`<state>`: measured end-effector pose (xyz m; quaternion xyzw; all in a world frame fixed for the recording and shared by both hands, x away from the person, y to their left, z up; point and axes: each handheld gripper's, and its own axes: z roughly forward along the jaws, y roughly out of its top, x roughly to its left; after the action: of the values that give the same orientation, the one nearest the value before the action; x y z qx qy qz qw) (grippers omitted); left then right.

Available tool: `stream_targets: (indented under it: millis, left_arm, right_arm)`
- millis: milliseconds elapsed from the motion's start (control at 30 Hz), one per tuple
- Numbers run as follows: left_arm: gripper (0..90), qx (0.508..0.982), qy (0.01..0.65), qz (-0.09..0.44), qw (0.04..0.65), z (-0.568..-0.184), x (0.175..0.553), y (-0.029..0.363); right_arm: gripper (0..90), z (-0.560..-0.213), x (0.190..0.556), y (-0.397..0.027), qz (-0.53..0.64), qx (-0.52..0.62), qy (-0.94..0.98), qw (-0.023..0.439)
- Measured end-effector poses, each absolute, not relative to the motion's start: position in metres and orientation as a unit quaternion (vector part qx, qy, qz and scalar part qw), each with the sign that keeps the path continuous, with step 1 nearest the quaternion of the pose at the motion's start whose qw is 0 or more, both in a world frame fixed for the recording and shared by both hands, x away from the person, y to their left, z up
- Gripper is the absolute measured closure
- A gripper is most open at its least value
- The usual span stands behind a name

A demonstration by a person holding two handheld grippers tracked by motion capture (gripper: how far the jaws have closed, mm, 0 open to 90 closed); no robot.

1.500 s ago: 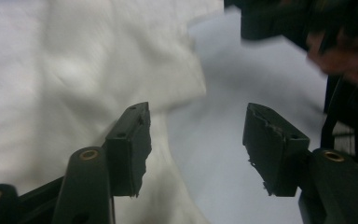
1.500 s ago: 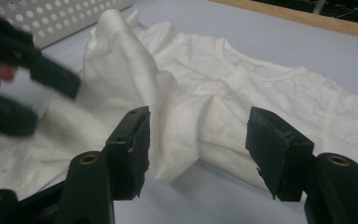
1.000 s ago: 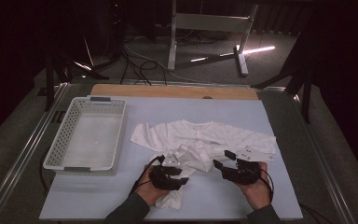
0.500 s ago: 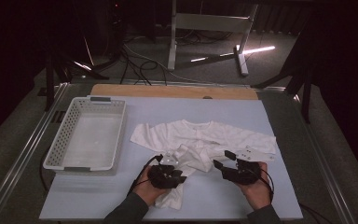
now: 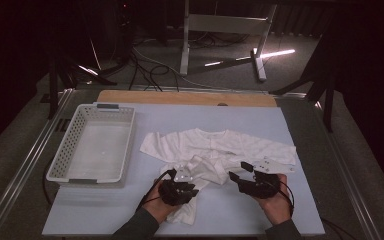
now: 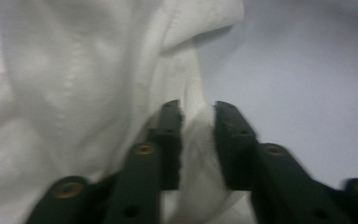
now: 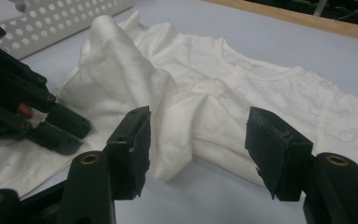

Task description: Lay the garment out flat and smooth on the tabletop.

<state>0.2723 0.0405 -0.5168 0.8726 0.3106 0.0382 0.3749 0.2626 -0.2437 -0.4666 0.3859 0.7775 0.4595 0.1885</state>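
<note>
A white shirt [image 5: 220, 145] lies crumpled on the pale blue table mat [image 5: 280, 210], with its near part bunched up between my hands. My left gripper [image 5: 187, 181] is at the shirt's near left hem. Its jaws have just been closing, and in the left gripper view [image 6: 198, 112] a fold of the white cloth [image 6: 74, 70] is pinched between them. My right gripper [image 5: 237, 171] stands open to the right. In its own view [image 7: 198, 121] a rumpled fold of the shirt [image 7: 242, 84] lies between and beyond its wide jaws, and the left gripper [image 7: 67, 128] is at the left.
A white perforated basket [image 5: 70, 145] stands on the mat's left side, its wall also in the right gripper view [image 7: 65, 14]. A wooden strip [image 5: 185, 97] runs along the far edge. Metal rails flank the table, and beyond it are cables and a stand on the floor.
The left gripper's jaws have drawn together on the cloth. Both hands have stayed where they were, and the shirt lies as before.
</note>
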Motion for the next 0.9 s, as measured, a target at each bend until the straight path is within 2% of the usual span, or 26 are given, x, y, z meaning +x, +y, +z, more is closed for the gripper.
stream_targets:
  millis: [33, 133, 900]
  left_arm:
    - [85.2, 0.873, 0.314, 0.039, 0.372, -0.517, 0.273, 0.041]
    - [88.3, 0.868, 0.321, 0.024, 0.378, -0.517, 0.276, 0.043]
    - [89.4, 0.850, 0.320, -0.025, 0.418, -0.504, 0.266, 0.035]
  right_arm:
    - [40.2, -0.467, 0.263, -0.244, 0.459, 0.386, 0.778, 0.188]
    - [40.2, -0.467, 0.262, -0.243, 0.457, 0.385, 0.780, 0.189]
    - [39.8, -0.467, 0.263, -0.245, 0.457, 0.388, 0.778, 0.188]
